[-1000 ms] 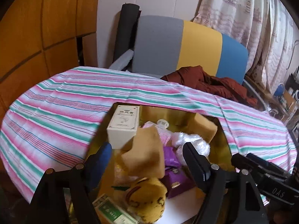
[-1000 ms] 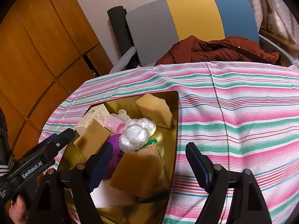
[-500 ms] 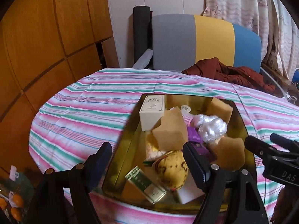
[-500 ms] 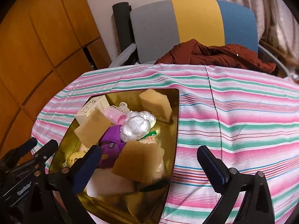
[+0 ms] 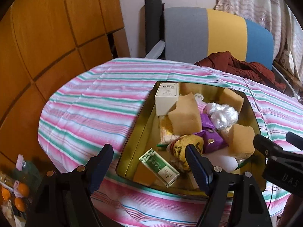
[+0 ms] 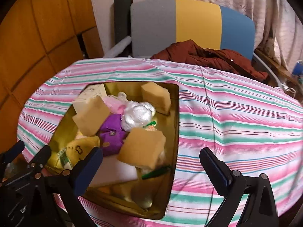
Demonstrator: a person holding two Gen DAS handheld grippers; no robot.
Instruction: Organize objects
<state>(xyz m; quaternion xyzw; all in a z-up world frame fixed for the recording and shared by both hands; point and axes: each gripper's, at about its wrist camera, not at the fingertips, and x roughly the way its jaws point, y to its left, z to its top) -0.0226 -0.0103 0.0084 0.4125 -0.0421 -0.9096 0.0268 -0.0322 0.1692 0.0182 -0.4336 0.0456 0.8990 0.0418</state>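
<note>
A gold tin tray (image 5: 136,132) stands on the striped tablecloth (image 5: 90,109), piled with loose items. Among them are a white box (image 5: 166,98), three tan sponges (image 5: 184,116), purple packets (image 5: 210,140), a crumpled clear plastic ball (image 5: 223,113), a yellow plush toy (image 5: 187,147) and a green-and-white box (image 5: 159,164). My left gripper (image 5: 148,155) hovers open above the tray's near left corner, holding nothing. My right gripper (image 6: 151,157) is open wide above the tray's (image 6: 176,132) near right part, over a tan sponge (image 6: 142,147), and it is empty too.
Behind the table stands a chair (image 6: 189,22) with a grey, yellow and blue back and a red-brown jacket (image 6: 208,56) on its seat. Wooden panels (image 5: 47,28) line the left side and a curtain (image 6: 265,9) hangs at the right. A bag with oranges (image 5: 17,191) sits low beside the table's left edge.
Both cameras have drawn back from the tray, so its near edge now shows. The right gripper's jaws have spread wider. The left gripper's jaws stayed open.
</note>
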